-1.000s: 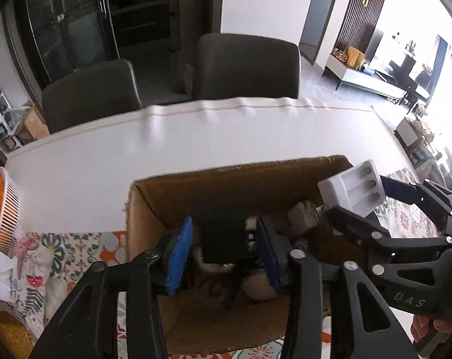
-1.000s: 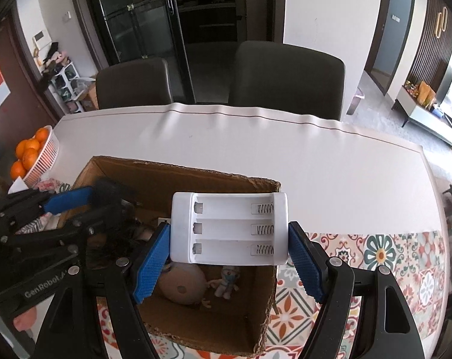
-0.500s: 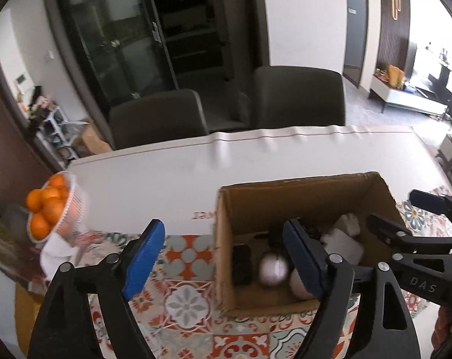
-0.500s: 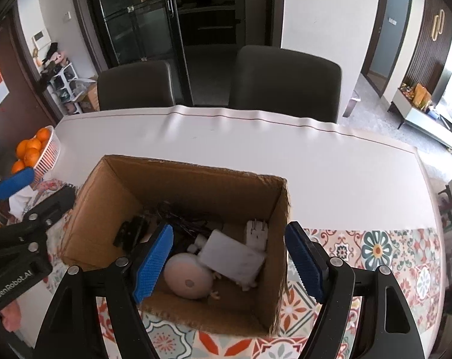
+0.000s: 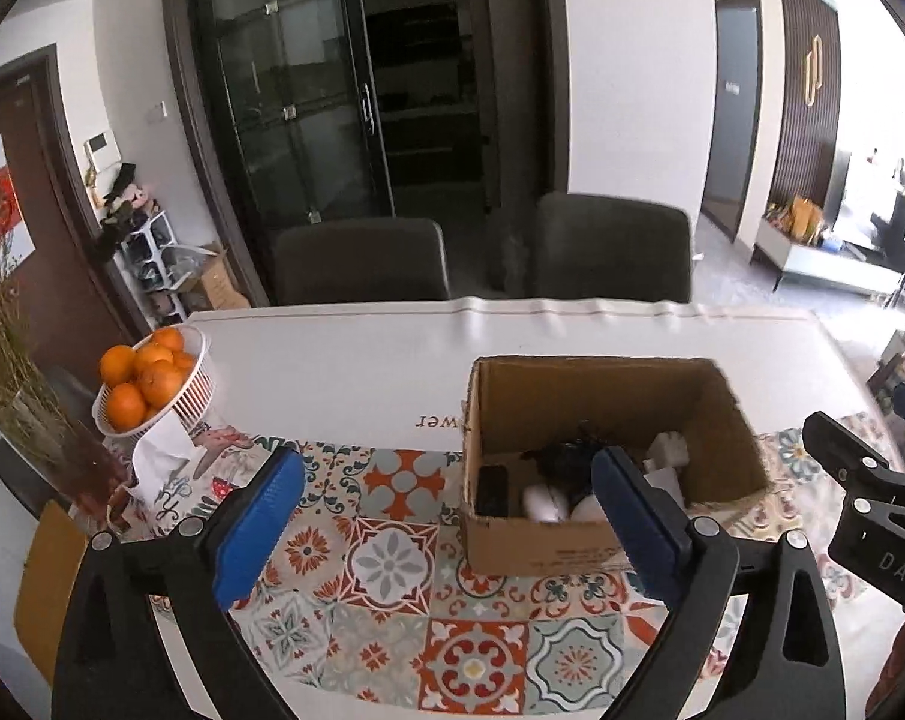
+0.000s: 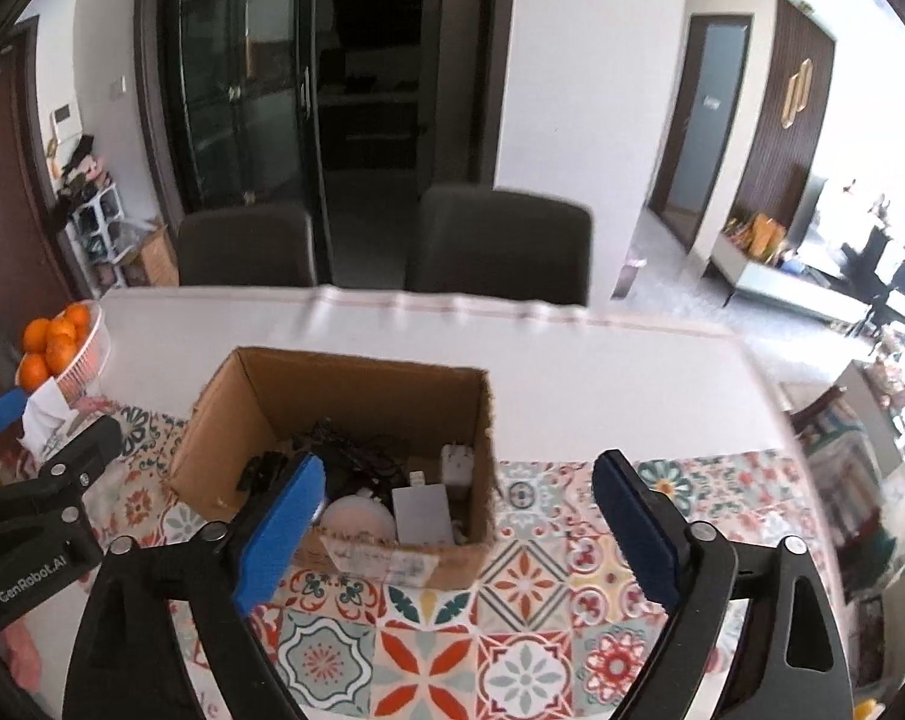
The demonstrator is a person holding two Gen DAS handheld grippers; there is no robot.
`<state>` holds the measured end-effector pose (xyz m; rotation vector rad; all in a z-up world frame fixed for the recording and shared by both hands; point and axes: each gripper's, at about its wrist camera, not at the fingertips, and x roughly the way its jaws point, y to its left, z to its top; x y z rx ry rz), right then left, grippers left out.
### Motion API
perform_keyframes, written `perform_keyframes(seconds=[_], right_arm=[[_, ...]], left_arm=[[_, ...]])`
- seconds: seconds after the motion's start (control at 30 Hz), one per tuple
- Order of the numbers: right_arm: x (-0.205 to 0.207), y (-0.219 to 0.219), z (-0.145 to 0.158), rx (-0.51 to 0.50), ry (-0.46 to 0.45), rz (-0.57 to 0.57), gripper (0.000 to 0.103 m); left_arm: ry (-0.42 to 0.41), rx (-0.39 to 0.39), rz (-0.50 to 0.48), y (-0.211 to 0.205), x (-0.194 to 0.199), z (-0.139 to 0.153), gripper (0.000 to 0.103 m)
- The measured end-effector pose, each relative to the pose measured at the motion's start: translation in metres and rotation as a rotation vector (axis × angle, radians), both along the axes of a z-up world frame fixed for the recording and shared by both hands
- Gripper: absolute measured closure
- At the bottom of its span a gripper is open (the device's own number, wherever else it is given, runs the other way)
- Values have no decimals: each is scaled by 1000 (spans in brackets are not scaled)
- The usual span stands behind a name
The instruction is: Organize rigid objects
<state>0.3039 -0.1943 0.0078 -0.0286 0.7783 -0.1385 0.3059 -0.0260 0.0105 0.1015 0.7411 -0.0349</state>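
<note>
Here the left gripper (image 5: 446, 516) stood with its blue pads spread wide and nothing between them, its jaws having just been opening. The right gripper (image 6: 458, 522) was likewise apart and empty, its jaws also just opened further. The cardboard box (image 6: 254, 402) sat at mid-frame on the patterned tablecloth (image 6: 530, 648); inside lay a white battery holder (image 6: 422, 513), a white plug (image 6: 457, 465), black cables (image 6: 356, 456) and a pale round object (image 6: 356, 519). A basket of oranges (image 5: 146, 384) stood at the left.

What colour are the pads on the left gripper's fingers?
Blue pads, clearest in the left wrist view.
</note>
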Motion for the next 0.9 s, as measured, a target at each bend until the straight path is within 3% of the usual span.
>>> perform_keyframes(seconds=[0.17,0.57,0.9], right_arm=[[-40,1,19,3,-73,-18,5],[-110,-7,30,79,-139,-1,3],[-153,-7,31,68,-163,14,3]], left_arm=[[-65,5,-19,-4,-35,18,0],[-181,22,-27,-7,-113,44,0],[-194,13,-43,-6,-153,42,0]])
